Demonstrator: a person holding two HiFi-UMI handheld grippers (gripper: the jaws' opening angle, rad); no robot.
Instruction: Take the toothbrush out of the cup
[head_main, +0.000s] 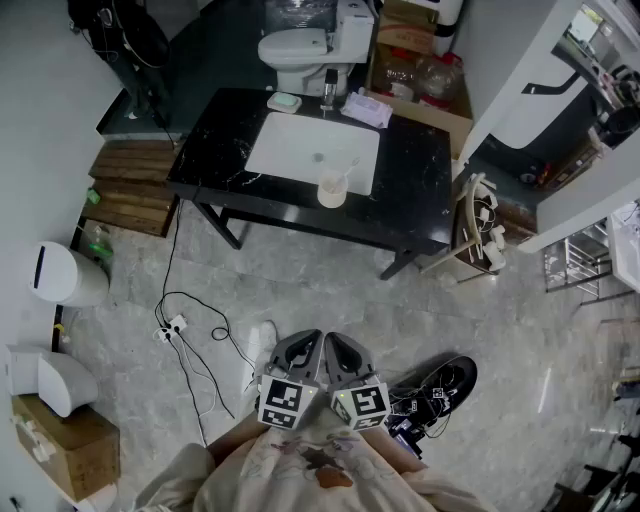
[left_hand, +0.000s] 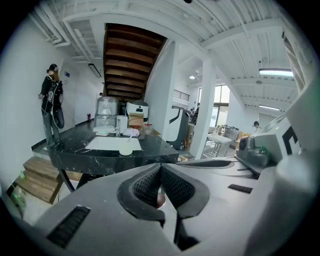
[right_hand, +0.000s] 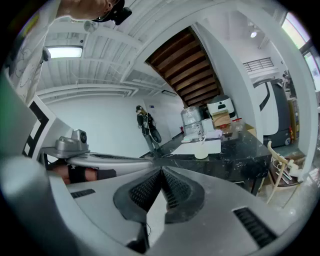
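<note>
Your toothbrush (head_main: 346, 174) is only a thin pale streak leaning out of the cup (head_main: 331, 190). It is hard to pick out against the white basin (head_main: 300, 150), and its bristles can't be made out. The cup stands at the basin's near edge on the black table (head_main: 420, 190), well apart from both grippers. Your left gripper (head_main: 313, 340) and right gripper (head_main: 334, 342) sit side by side near your body, each clenched on nothing. A power strip (head_main: 172, 327) lies on the floor to their left, and a toilet (head_main: 300, 50) stands beyond the table.
</note>
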